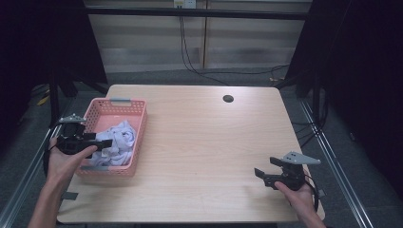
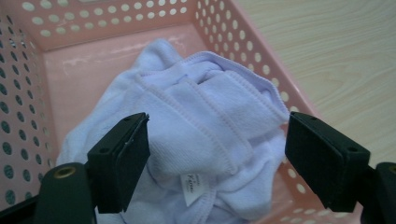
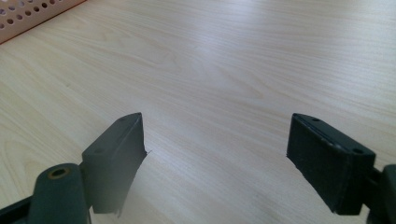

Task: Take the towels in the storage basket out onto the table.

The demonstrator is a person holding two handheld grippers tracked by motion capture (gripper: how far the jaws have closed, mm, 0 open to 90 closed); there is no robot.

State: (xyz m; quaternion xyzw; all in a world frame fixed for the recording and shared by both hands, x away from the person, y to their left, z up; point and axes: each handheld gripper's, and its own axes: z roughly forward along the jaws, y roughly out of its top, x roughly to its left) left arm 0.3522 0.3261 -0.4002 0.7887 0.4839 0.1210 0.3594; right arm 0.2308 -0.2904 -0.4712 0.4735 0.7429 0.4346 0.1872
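the left tongs (image 2: 217,158) hung over the pink basket (image 2: 51,79), jaws spread wide apart and holding nothing. directly between and just beyond those jaws lay the white cloth (image 2: 196,121), bunched in a heap on the basket floor, with a small sewn label (image 2: 191,186) showing on its near side. in the high view the left tongs (image 1: 102,142) sat at the basket's (image 1: 138,137) near left rim, pointing across the cloth (image 1: 116,140).

the right tongs (image 3: 215,158) were also wide apart and empty, facing bare table (image 3: 233,70), with a corner of the basket (image 3: 28,16) far ahead to their left. in the high view the right tongs (image 1: 264,175) stood well apart from the basket, near the table's (image 1: 199,156) front right.

the step in hand looked like picking the cloth out. to do it well, the left tongs should drop straight ahead onto the raised folded ridge in the middle of the heap, not the thin edge by the label, so both pads bite several layers. keeping clear of the perforated wall beside the right-hand jaw would avoid snagging the basket and dragging it along; the right tongs could steady the rim if it lifted.
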